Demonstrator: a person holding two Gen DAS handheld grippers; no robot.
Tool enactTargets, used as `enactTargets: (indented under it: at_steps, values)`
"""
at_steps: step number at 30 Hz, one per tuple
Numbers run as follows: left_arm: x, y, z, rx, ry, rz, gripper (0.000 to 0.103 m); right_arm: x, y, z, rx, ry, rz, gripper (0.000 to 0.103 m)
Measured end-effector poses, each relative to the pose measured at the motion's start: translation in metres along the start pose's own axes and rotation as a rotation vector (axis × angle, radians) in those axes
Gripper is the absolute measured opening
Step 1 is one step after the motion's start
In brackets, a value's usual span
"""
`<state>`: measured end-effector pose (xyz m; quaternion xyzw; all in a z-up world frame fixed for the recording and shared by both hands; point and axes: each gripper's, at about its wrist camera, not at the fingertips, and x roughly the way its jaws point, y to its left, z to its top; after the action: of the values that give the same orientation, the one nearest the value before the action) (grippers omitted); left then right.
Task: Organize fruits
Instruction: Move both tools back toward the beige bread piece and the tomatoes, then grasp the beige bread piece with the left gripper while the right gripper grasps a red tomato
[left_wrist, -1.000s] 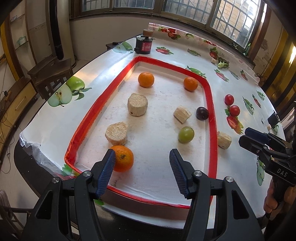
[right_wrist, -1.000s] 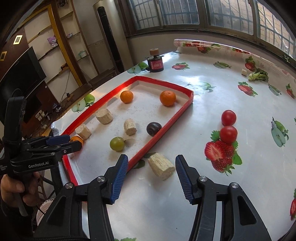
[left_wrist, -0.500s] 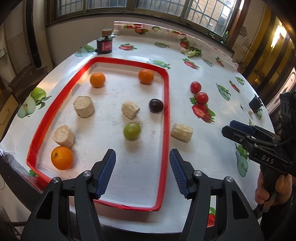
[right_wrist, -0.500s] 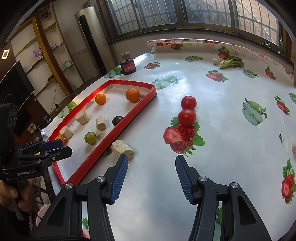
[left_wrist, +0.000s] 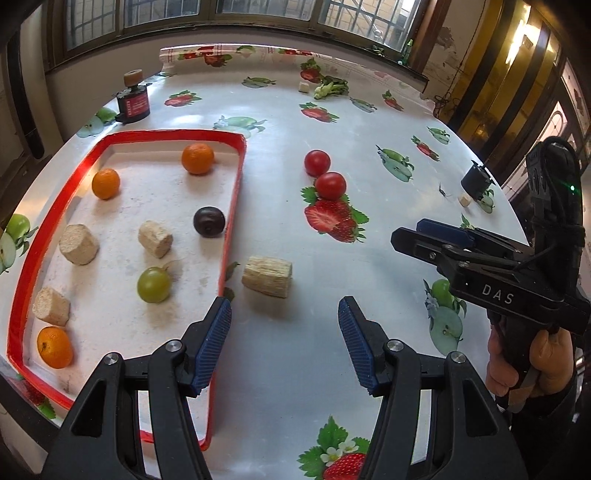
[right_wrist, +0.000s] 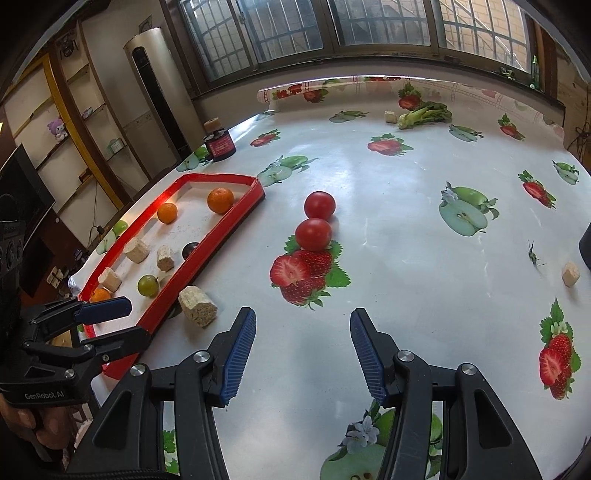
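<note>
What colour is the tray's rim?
Red; the tray's rim shows best in the left wrist view.

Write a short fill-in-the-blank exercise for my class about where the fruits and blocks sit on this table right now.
1. The red-rimmed tray holds ____ oranges.
2. The two red tomatoes lie ____ the tray, on the tablecloth.
3. The green fruit in the tray lies nearer the camera than the ____ plum.
4. One pale cork block lies just outside the tray's ____ rim, as the left wrist view shows it.

Missing words: three; outside; dark; right
</note>
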<state>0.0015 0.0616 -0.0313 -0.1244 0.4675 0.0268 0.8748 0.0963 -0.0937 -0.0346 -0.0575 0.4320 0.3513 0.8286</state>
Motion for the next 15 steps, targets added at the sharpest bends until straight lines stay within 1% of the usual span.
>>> enactTargets:
  at_steps: [5,8,11,13,15]
  values:
    - [0.018,-0.007,0.004,0.002,0.032,-0.012,0.059,0.007,-0.009,0.009,0.003,0.001,-0.009,0.055]
    - [0.03,-0.008,0.007,0.001,0.055,-0.003,0.059,0.012,-0.013,0.014,0.005,0.003,-0.012,0.055]
    - [0.041,-0.005,0.009,-0.005,0.072,0.026,0.059,0.018,-0.015,0.019,0.006,0.008,-0.009,0.055]
    - [0.045,-0.001,0.01,-0.014,0.08,0.012,0.058,0.024,-0.015,0.022,0.002,0.013,-0.006,0.055]
    - [0.047,0.0,0.011,-0.007,0.074,0.016,0.057,0.03,-0.014,0.025,-0.002,0.017,-0.003,0.055]
